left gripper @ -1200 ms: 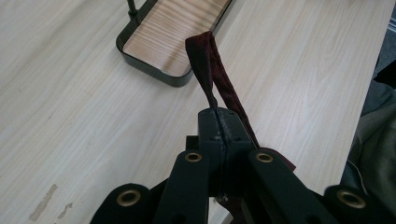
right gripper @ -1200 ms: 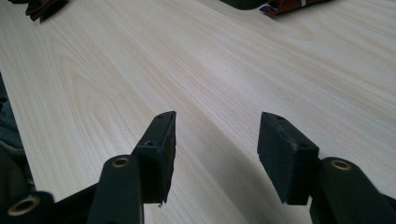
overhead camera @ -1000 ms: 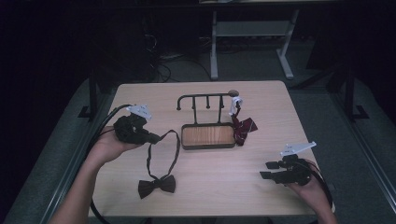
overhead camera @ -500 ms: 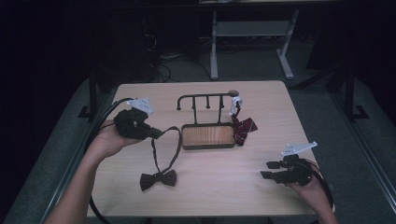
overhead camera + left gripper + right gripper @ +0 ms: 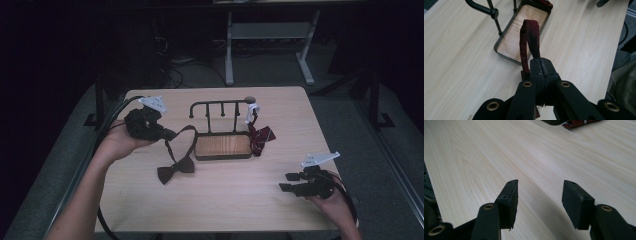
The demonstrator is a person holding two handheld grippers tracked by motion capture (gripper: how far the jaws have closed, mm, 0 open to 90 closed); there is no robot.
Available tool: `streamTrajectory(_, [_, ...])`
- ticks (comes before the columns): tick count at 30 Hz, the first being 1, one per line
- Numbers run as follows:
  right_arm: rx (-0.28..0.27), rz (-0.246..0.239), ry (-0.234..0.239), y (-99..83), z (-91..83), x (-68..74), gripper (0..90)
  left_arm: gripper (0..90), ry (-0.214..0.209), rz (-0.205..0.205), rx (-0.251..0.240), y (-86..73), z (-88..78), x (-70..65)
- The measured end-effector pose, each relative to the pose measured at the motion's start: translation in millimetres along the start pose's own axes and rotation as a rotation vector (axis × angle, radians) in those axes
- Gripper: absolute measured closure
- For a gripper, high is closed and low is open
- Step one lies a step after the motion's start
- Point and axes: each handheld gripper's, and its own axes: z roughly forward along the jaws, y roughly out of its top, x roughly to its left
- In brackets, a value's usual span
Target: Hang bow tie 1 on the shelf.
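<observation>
A dark maroon bow tie lies on the table left of the rack, and its strap loops up to my left gripper. In the left gripper view my left gripper is shut on that strap, which arches ahead over the rack's wooden base. The black rack stands mid-table on its wooden base. A red plaid tie with a white tag hangs at the rack's right end. My right gripper rests open near the front right, its jaws with nothing between them.
The table's front edge runs just behind both hands. A pale metal frame stands on the floor beyond the table. The plaid tie shows at the top edge of the right gripper view.
My left gripper has risen a little with the strap in it, and the bow has been dragged along the table toward the rack. The right gripper has stayed in place.
</observation>
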Motion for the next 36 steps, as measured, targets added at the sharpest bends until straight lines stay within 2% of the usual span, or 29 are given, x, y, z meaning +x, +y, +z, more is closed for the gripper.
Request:
streamTrajectory(6, [-0.003, 0.002, -0.002, -0.2, -0.5, -0.1, 46.7, 89.6, 0.005, -0.005, -0.009, 7.9, -3.1, 5.4])
streamTrajectory(8, [-0.004, -0.001, -0.002, -0.3, -0.7, -0.4, 46.7, 89.6, 0.010, 0.007, 0.004, 10.3, -4.7, 7.1])
streamTrajectory(13, [-0.003, 0.001, -0.001, -0.4, -0.6, -0.5, 46.7, 89.6, 0.019, -0.006, 0.002, 14.3, -6.3, 9.9])
streamTrajectory(16, [-0.004, -0.001, -0.001, -0.3, -0.8, -0.3, 46.8, 89.6, 0.023, 0.002, 0.007, 16.9, -8.0, 12.8])
streamTrajectory(17, [-0.005, -0.003, -0.001, -0.4, -0.8, -0.5, 46.7, 89.6, 0.025, -0.008, 0.003, 17.6, -7.9, 12.8])
streamTrajectory(19, [-0.005, -0.003, -0.001, -0.5, -1.0, -0.7, 46.7, 89.6, 0.026, 0.002, 0.012, 19.6, -8.9, 15.0])
streamTrajectory(29, [-0.005, 0.000, 0.000, -0.6, -1.2, -0.8, 46.7, 89.6, 0.040, -0.003, 0.028, 28.5, -10.4, 22.6])
streamTrajectory(36, [-0.009, -0.001, 0.004, -0.5, -1.6, -0.8, 46.7, 89.6, 0.042, -0.021, 0.041, 29.5, -8.5, 28.3])
